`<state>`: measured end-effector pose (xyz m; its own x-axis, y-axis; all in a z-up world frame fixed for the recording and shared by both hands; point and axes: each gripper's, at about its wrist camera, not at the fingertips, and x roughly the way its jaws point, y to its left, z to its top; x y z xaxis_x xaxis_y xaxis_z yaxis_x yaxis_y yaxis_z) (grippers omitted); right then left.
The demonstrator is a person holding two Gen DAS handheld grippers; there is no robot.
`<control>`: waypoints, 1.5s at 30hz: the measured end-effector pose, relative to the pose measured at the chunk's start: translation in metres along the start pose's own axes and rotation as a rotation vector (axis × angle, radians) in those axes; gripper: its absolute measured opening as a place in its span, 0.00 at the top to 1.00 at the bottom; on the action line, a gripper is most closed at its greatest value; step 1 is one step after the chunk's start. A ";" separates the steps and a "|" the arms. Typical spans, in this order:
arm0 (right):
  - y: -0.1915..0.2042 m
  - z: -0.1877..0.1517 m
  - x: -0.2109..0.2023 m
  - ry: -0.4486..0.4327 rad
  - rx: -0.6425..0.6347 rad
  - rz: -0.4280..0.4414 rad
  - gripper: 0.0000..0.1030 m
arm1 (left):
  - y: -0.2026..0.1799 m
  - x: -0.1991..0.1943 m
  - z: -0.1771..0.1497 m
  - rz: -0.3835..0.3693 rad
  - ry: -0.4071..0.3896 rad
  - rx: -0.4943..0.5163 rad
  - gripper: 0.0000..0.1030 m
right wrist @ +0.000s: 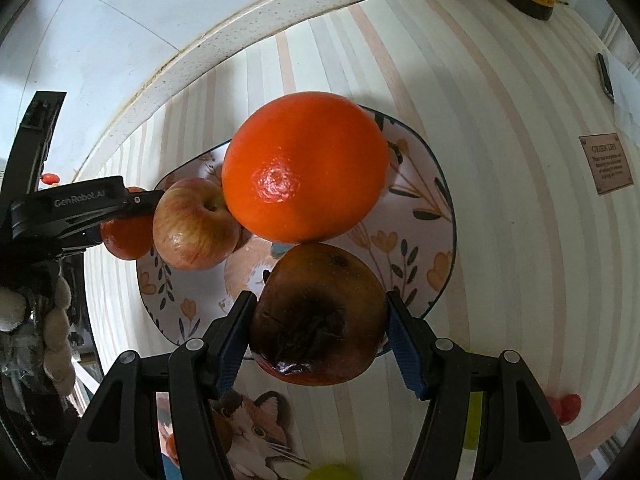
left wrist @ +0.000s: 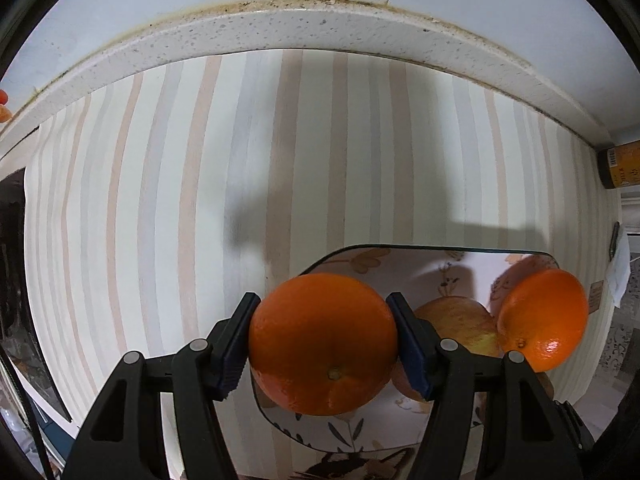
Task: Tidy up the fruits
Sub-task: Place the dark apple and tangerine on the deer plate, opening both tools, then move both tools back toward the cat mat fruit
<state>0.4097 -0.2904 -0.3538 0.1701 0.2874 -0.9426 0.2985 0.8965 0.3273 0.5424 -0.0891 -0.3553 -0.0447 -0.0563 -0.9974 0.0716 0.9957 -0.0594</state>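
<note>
While the left gripper (left wrist: 323,344) clamps an orange (left wrist: 323,344) over the floral plate (right wrist: 436,216) and the right gripper (right wrist: 320,334) pinches a bruised dark fruit (right wrist: 320,316) at its near rim, placing is underway; each next needs lowering, then release

Orange (left wrist: 324,344) – round, glossy, stem dimple facing camera, pinched between left gripper (left wrist: 324,344) pads, over floral plate (left wrist: 400,420) edge at 9 o'clock side in right view. Second orange (right wrist: 306,168), larger in view, shiny highlight, sits on plate toward 12 o'clock. Red-yellow apple (right wrist: 194,224) – stem hollow up, at 10 o'clock, touching second orange. Bruised dark-brown apple (right wrist: 320,316), wrinkled hollow, at 6 o'clock, between right gripper (right wrist: 320,336) pads.
</note>
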 end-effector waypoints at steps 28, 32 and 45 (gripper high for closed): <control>0.024 -0.015 -0.075 -0.089 -0.135 -0.158 0.08 | 0.005 -0.075 -0.069 0.049 -0.152 0.042 0.09; 0.038 -0.027 -0.086 -0.106 -0.164 -0.174 0.08 | 0.015 -0.090 -0.103 0.061 -0.199 0.051 0.09; 0.066 -0.082 -0.146 -0.240 -0.221 -0.223 0.08 | 0.029 -0.162 -0.196 0.091 -0.440 0.071 0.09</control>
<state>0.3274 -0.2455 -0.2004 0.3466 0.0137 -0.9379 0.1482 0.9865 0.0692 0.3563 -0.0365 -0.1872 0.3914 -0.0107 -0.9202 0.1249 0.9913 0.0416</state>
